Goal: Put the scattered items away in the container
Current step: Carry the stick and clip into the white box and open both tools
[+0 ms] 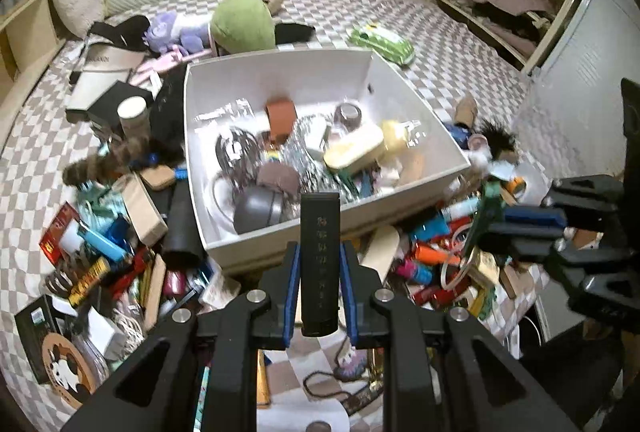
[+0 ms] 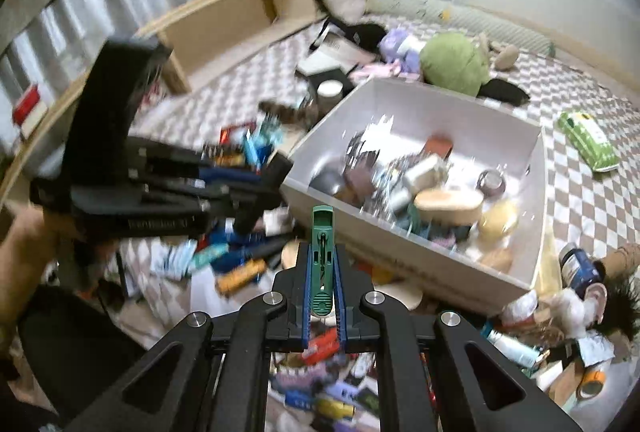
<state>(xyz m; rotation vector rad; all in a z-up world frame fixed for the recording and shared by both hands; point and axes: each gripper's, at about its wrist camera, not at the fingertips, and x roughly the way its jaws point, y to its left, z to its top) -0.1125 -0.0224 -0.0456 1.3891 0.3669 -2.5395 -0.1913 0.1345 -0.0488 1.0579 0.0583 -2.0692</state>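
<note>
Checkered bedding (image 1: 460,44) covers the whole surface, with loose clutter heaped around a white box (image 1: 404,100) that sits in the middle and is already partly filled. That box is the container for the task, and its near wall faces both tools.

Biggest risk, as I judge it: the box is crowded on its near side, so anything let go low over the rim could land on the wall edge or glance off the pile inside and tumble back into the mess on the bedding.

Next, the two tools hang close together in front of the box; moving both in at once could knock one against the other and jar a grip loose.

Left gripper (image 1: 320,264) is clamped on a black stick (image 1: 320,232) that stands well past its fingertips, so a long lever could twist out if it brushes the rim.

Right gripper (image 2: 322,272) pinches a thin green clip (image 2: 322,252); being slim and smooth-looking, it could slide out if tilted.
</note>
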